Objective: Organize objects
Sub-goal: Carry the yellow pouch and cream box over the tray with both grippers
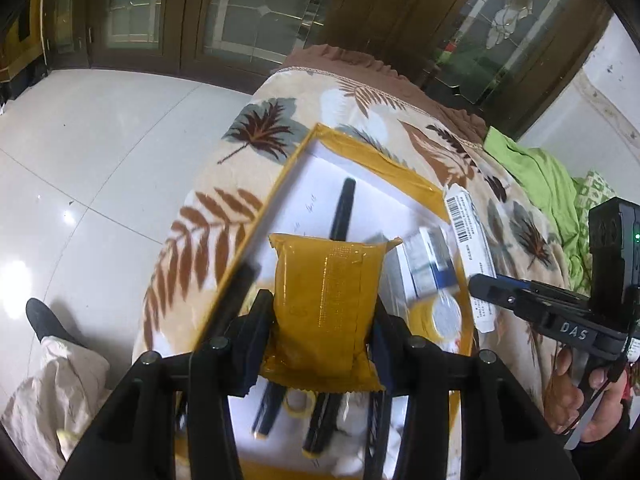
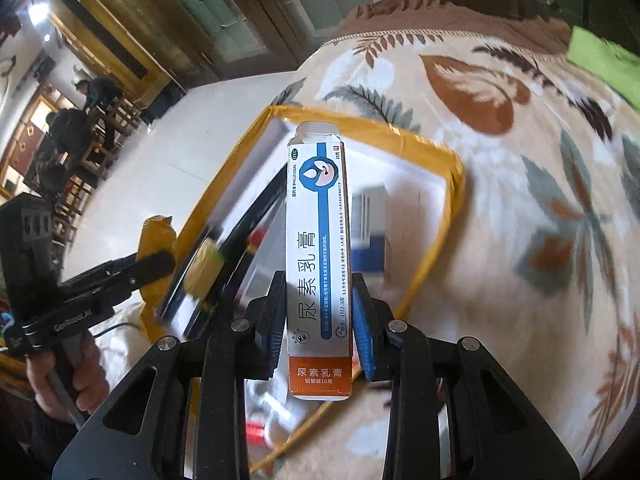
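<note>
My left gripper (image 1: 322,320) is shut on a yellow foil packet (image 1: 326,308), held above a shallow white tray with a yellow taped rim (image 1: 260,216). In the tray lie black pens (image 1: 343,214), a blue-and-white box (image 1: 426,266) and a roll of yellow tape (image 1: 442,314). My right gripper (image 2: 320,320) is shut on a long white-and-blue ointment carton (image 2: 319,240) with an orange end, held over the same tray's rim (image 2: 456,168). The right gripper also appears in the left wrist view (image 1: 480,280), at the tray's right edge. The left gripper with the packet (image 2: 156,240) shows at the left of the right wrist view.
The tray rests on a leaf-patterned blanket (image 1: 248,128) over a rounded table. A green cloth (image 1: 532,168) lies at the far right. A white tiled floor (image 1: 80,140) lies to the left, with wooden glass cabinets (image 1: 248,12) behind. People stand by chairs in the background (image 2: 80,120).
</note>
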The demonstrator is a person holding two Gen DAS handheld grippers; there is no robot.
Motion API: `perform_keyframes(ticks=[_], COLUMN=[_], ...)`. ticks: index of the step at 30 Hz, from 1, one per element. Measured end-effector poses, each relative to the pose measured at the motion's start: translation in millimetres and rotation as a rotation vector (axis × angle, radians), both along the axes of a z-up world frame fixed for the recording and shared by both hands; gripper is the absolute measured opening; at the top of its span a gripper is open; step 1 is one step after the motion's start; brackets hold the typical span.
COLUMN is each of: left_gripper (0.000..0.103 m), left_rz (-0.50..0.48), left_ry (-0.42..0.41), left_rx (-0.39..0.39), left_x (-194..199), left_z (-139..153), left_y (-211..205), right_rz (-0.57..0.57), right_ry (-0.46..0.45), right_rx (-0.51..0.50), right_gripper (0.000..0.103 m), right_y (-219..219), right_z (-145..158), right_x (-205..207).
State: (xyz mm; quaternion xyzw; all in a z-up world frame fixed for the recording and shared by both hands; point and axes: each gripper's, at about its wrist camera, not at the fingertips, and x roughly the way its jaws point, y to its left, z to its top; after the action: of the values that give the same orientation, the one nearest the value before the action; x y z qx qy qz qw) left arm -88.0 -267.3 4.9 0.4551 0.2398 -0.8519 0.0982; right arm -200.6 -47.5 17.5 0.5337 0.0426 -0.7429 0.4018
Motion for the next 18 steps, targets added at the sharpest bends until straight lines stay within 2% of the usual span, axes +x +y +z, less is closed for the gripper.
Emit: perform_keyframes(ticks=[9,18], left_gripper=[0.045,0.048], left_rz=[-0.045,-0.063], left_ry=[-0.055,-0.063], left_rx=[-0.021,-0.012], left_x=[-42,-47], left_z=[-12,-29], left_y=[-4,-1], right_rz=[-0.01,-0.022], right_ry=[-0.008,-0.015], right_rx=[0.048,0.075], right_gripper=[0.029,0.03], right_y=[-41,-61], right_z=[-13,-25], right_x=[-25,-23])
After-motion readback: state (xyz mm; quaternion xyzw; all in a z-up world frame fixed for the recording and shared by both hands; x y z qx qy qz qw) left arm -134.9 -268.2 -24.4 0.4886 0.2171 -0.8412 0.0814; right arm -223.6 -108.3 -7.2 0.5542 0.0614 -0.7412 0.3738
